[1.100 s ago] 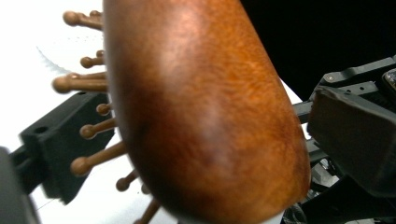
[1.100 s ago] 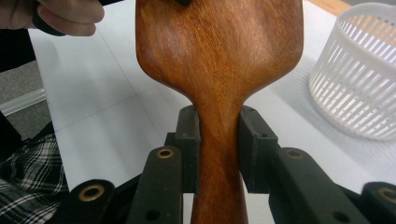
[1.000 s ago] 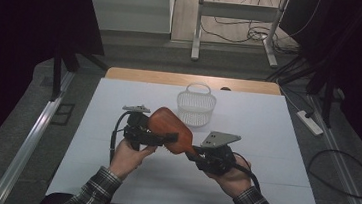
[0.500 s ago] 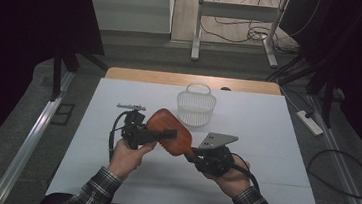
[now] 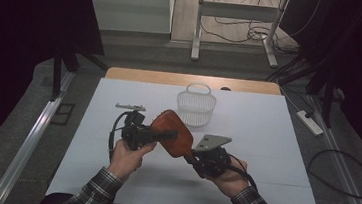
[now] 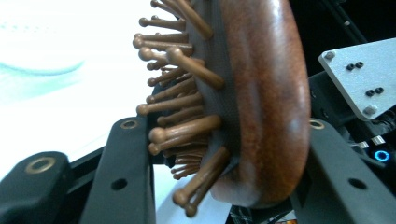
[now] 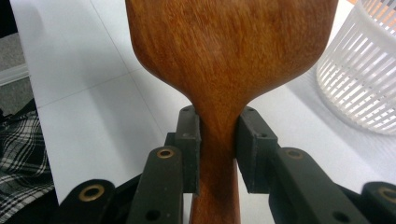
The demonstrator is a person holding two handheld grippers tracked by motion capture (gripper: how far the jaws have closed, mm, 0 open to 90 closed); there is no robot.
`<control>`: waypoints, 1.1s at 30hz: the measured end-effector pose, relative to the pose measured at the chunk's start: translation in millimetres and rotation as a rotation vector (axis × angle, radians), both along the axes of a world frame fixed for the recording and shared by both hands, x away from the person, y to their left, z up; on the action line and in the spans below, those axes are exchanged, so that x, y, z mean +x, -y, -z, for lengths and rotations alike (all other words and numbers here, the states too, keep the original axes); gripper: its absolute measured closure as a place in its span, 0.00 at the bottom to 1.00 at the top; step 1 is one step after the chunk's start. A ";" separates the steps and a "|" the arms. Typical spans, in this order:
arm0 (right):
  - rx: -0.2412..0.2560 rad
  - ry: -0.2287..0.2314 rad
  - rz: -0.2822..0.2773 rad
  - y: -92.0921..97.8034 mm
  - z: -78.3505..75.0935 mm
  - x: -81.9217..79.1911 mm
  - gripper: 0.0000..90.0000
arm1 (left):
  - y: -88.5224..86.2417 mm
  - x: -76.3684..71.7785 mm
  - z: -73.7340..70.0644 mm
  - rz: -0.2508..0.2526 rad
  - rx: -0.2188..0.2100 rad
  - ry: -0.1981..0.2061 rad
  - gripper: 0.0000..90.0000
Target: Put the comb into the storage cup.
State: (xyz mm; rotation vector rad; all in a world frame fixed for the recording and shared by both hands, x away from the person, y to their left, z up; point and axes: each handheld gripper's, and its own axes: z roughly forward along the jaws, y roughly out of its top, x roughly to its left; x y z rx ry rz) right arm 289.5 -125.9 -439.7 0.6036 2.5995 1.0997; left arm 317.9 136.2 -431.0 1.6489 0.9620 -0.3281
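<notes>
A reddish-brown wooden hairbrush [image 5: 172,134] hangs above the white table [image 5: 270,141], held between both grippers. My right gripper [image 5: 191,157] is shut on the narrow handle; the right gripper view shows its pads [image 7: 189,140] pressed on either side of the hairbrush [image 7: 224,46] neck. My left gripper [image 5: 158,134] holds the head. In the left gripper view one jaw meets the bristle tips and the other the smooth back of the hairbrush [image 6: 261,93]. The bristles face left in that view.
A white slatted basket [image 5: 196,106] with a hoop handle stands on the table behind the brush, close to the far edge. In the right gripper view the basket [image 7: 364,84] is just right of the brush. A plaid sleeve [image 5: 110,188] comes in from below.
The brush has been tipped up and turned between the two hands. The left gripper rolled, its grey plate swinging up and back. Both grips have held.
</notes>
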 end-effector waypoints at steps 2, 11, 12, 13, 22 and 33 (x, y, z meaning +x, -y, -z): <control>0.004 0.013 -0.001 0.0 -0.6 -0.3 0.79 | -0.8 -0.1 -0.3 0.002 -0.005 0.006 0.66; 0.019 -0.009 0.008 2.2 -1.3 3.5 0.63 | -1.7 -2.6 -6.0 -0.008 0.017 0.042 0.67; 0.020 -0.005 0.008 2.3 -1.4 3.5 0.60 | -2.2 -2.6 -6.8 -0.011 0.024 0.047 0.67; 0.018 -0.003 0.007 2.2 -1.7 3.4 0.57 | -2.5 -3.0 -7.6 -0.016 0.031 0.053 0.67; 0.028 0.006 0.003 3.0 -4.6 3.9 0.34 | -6.7 -4.0 -12.1 -0.038 0.071 0.090 0.67; 0.073 -0.057 0.009 12.6 -7.6 8.9 0.18 | -10.1 -2.9 -17.0 -0.042 0.098 0.116 0.67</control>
